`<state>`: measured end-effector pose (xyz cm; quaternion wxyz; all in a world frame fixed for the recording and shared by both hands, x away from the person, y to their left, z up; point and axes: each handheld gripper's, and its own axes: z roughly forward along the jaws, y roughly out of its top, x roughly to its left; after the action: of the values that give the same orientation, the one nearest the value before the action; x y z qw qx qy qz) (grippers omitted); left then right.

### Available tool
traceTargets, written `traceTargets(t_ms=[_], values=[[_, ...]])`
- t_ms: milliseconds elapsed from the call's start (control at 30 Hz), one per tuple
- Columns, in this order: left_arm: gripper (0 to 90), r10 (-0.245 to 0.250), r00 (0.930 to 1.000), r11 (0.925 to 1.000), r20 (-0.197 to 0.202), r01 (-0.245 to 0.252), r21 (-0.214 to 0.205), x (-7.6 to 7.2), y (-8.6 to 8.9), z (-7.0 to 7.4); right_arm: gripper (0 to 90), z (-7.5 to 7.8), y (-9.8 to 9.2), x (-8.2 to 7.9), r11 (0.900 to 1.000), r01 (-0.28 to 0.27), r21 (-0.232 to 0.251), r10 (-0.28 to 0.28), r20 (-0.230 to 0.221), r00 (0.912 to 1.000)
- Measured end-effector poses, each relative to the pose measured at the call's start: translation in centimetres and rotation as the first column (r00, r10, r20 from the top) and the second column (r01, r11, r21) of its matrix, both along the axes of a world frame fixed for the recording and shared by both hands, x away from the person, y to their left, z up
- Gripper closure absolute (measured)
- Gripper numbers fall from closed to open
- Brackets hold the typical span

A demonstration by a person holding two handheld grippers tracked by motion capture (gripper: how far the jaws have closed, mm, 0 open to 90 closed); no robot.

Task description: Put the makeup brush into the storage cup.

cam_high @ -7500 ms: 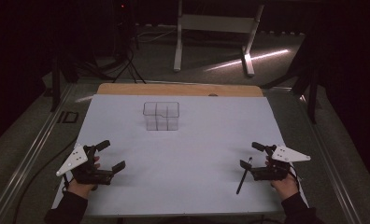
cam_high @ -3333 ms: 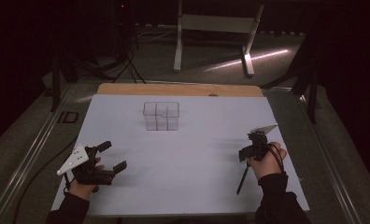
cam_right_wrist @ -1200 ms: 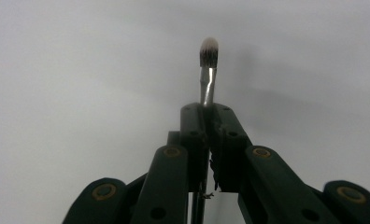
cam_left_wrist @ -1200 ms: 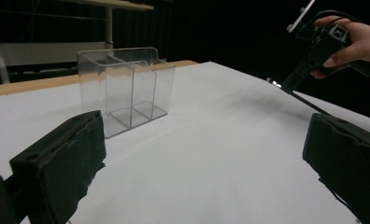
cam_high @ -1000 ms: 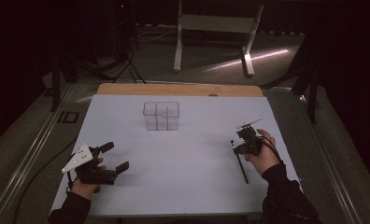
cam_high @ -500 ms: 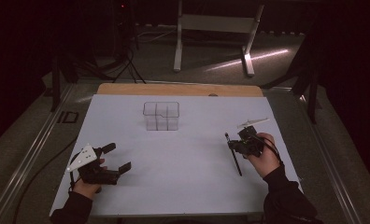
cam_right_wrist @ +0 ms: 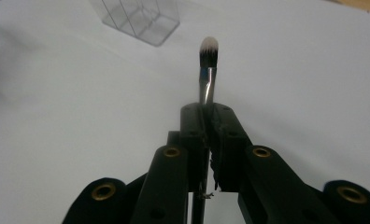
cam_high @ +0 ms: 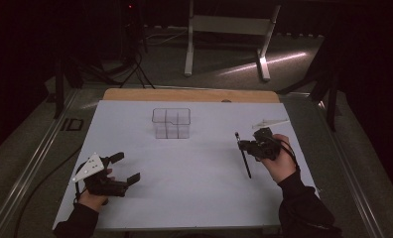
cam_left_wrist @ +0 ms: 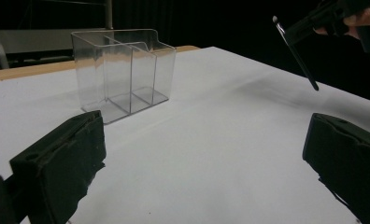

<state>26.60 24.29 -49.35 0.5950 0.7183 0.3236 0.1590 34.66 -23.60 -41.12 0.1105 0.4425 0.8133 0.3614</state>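
Right gripper [cam_high: 254,147]: held in the person's right hand [cam_high: 279,161] above the white table cover [cam_high: 204,198]; its jaws are pressed together on a makeup brush [cam_high: 244,157].
Makeup brush: pinched near its ferrule. In the right gripper view the white-tipped bristle head [cam_right_wrist: 209,51] sticks out just beyond the jaw tips, and the thin handle runs back between the jaws. In the high view the dark handle hangs down from the jaws at a slant, off the table.
Left gripper [cam_high: 122,171]: held in the person's left hand [cam_high: 93,193] low over the near left part of the table cover; its jaws are spread wide with nothing between them.
Clear organiser [cam_high: 171,123]: a see-through plastic box with inner dividers, standing upright on the cover. In the left gripper view it [cam_left_wrist: 122,70] sits ahead of the left jaws, nearer the left-hand jaw, well apart from both.
Between the two grippers: in the left gripper view the right gripper [cam_left_wrist: 309,25] with the brush [cam_left_wrist: 297,53] shows above and beyond the right-hand jaw, well apart from it.
Beyond the right jaws: in the right gripper view the organiser [cam_right_wrist: 136,18] lies farther off, up and left of the bristles.
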Motion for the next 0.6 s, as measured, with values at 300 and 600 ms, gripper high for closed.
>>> traceTargets(t_ms=[300, 600], values=[[0.9, 0.000, 1.0000, 1.0000, -0.002, 0.000, 0.007, 0.0, 0.0, -0.1, 84.1, 2.0, 1.0, -0.2, 0.9941, -0.065, 0.087, 0.049, 0.170, 0.9842], [0.9, 0.000, 1.0000, 1.0000, -0.006, 0.000, 0.004, 0.1, 0.0, -0.1, 84.1, 3.1, 1.5, 0.6, 0.9828, -0.069, 0.171, 0.025, 0.250, 0.9680]])
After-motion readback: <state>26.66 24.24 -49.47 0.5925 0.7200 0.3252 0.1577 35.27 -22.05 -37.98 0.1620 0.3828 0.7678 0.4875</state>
